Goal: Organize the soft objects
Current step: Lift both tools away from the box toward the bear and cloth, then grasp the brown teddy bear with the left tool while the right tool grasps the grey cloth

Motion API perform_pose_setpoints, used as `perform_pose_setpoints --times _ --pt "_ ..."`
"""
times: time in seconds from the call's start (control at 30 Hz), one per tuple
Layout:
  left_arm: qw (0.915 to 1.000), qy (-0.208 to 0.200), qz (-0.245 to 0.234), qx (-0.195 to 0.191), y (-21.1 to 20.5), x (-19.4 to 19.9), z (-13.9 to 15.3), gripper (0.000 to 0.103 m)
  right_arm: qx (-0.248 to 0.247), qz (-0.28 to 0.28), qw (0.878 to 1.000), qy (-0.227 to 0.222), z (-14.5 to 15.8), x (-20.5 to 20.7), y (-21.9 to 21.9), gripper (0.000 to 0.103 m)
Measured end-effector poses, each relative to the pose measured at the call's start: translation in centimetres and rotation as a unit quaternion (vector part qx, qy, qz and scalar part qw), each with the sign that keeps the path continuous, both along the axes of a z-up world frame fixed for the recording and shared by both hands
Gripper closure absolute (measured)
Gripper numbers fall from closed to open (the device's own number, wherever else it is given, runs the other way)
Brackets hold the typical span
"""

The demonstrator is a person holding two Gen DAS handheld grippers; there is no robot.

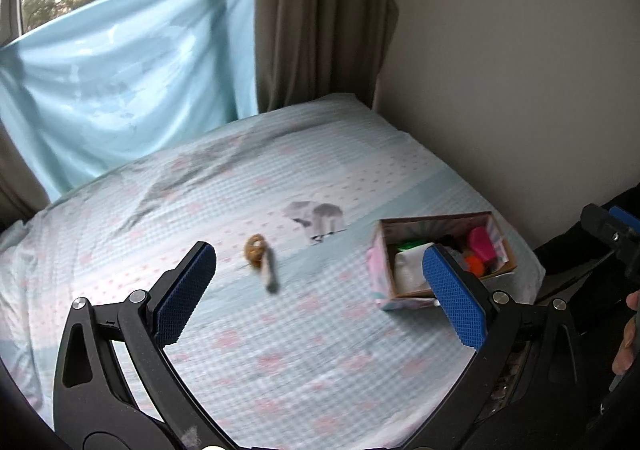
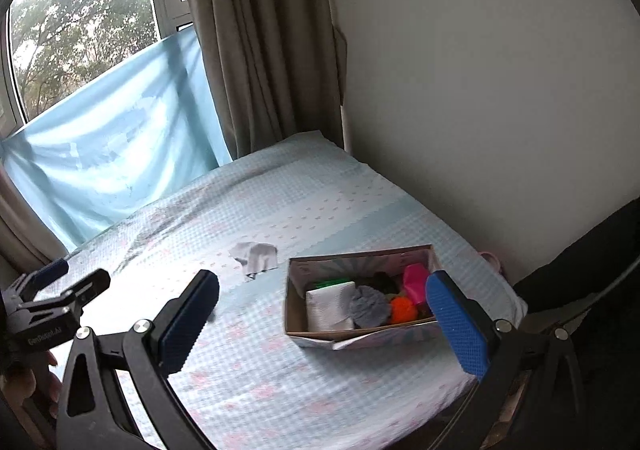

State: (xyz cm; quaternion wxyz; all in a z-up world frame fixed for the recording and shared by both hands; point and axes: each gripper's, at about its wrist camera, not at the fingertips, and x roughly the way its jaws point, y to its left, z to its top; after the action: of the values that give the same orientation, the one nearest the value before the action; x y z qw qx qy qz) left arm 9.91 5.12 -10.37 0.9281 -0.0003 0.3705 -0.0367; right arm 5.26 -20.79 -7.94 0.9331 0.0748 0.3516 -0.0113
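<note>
I see a bed in a checked pale-blue sheet with pink motifs. Near its right edge sits an open rectangular cardboard box, long axis running left to right, holding a white folded cloth, a fuzzy grey pom-pom, an orange one and a pink piece. A flat grey cloth lies crumpled behind it. A blurred brown ring on a grey stick points toward me. My left gripper and right gripper both gape wide, empty.

Left gripper jaws spread wide; right gripper likewise, empty.
</note>
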Motion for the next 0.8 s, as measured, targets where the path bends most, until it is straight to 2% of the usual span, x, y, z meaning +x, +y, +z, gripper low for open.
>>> perform_pose_setpoints --times 0.17,0.33,0.63,0.7,0.8 --pt "0.9997 0.002 0.025 -0.002 4.0 0.9 -2.4 0.0 0.006 0.018 1.0 0.001 -1.2 1.5 3.4 0.0" --pt "0.999 0.016 0.041 -0.01 7.1 2.8 -5.7 0.0 0.005 0.041 0.999 0.003 -3.5 4.6 6.4 0.0" --pt "0.9949 0.054 0.071 -0.048 11.5 9.6 -13.4 0.0 0.012 0.066 0.998 0.001 -9.6 14.0 10.8 0.0" --pt "0.9942 0.065 0.073 -0.046 11.8 11.3 -15.4 0.001 0.014 0.066 0.998 -0.004 -10.9 15.7 11.5 0.0" --pt "0.9937 0.072 0.073 -0.045 12.1 13.6 -18.3 0.001 0.017 0.066 0.998 0.014 -13.9 19.2 12.8 0.0"
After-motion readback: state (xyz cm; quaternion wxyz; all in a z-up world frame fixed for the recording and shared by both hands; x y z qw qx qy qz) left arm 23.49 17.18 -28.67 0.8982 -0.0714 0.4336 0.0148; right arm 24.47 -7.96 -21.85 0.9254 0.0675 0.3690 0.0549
